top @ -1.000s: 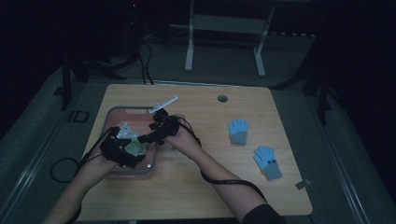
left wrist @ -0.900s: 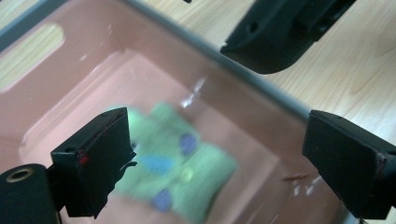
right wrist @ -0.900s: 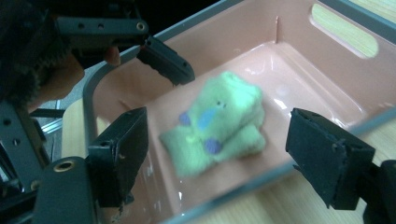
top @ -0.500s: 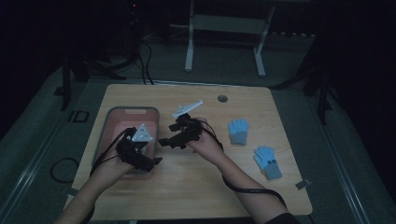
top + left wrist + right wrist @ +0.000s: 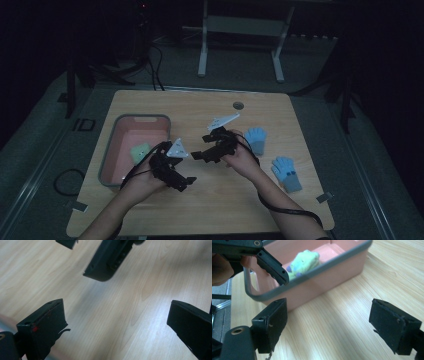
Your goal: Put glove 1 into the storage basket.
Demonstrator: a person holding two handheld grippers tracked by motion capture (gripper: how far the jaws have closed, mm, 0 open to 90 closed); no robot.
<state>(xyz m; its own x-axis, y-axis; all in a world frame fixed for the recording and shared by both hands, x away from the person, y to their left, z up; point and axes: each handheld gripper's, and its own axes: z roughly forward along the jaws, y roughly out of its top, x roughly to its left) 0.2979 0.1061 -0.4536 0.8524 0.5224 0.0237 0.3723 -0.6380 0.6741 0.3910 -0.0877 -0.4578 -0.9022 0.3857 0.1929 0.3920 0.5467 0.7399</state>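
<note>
Pink bin [image 5: 111,165] sits on the left part of the tabletop [image 5: 200,105]; taken as landmark. Inside it, toward its right wall, lies a green glove [image 5: 140,151], flat on the bin floor; in the right gripper view the same green glove [image 5: 303,263] shows behind the grey rim of the bin [image 5: 332,272].

Just right of the bin, over bare wood: left gripper [image 5: 182,181], jaws apart with nothing between them, having just been opening. In the left gripper view, plain wood grain of the tabletop [image 5: 120,315] lies between the jaws.

Further right of the bin, near the table's middle: right gripper [image 5: 196,154], pointing back toward the bin, jaws also apart and empty, likewise just been opening.

Well right of the bin: a blue glove [image 5: 256,139], just beyond the right hand. Farthest from the bin, toward the right edge: a second blue glove [image 5: 286,172], flat, apart from the first.
</note>
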